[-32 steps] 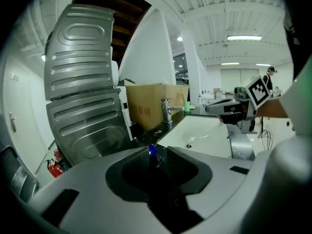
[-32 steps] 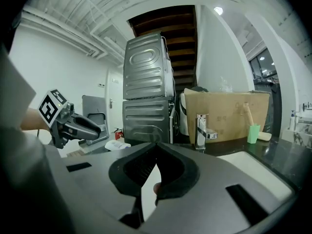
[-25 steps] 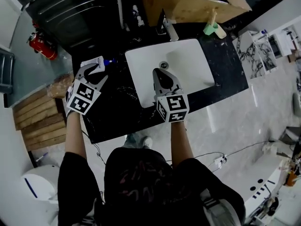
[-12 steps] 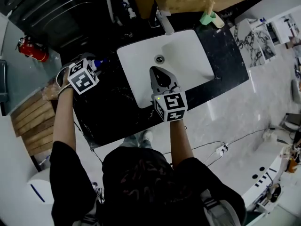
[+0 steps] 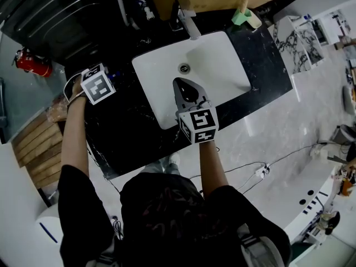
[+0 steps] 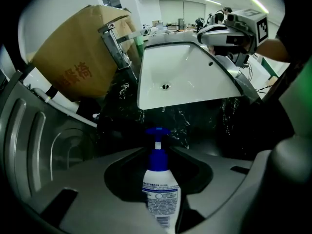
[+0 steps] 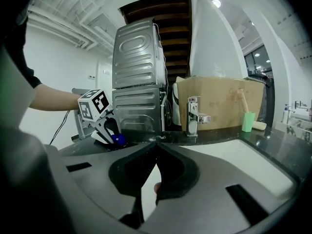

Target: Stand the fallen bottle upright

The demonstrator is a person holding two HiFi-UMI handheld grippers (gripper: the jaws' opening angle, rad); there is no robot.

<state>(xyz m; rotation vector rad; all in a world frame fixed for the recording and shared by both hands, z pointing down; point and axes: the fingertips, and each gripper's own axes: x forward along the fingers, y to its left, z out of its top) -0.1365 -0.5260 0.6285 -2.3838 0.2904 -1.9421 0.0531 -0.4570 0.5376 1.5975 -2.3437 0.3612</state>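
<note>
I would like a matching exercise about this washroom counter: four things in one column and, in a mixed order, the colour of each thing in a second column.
Things
1. sink
2. pump of the bottle
3. cup beside the cardboard box
4. fire extinguisher

Colours
A. red
B. white
C. green
D. blue

Right pairs: 1-B; 2-D; 3-C; 4-A
</note>
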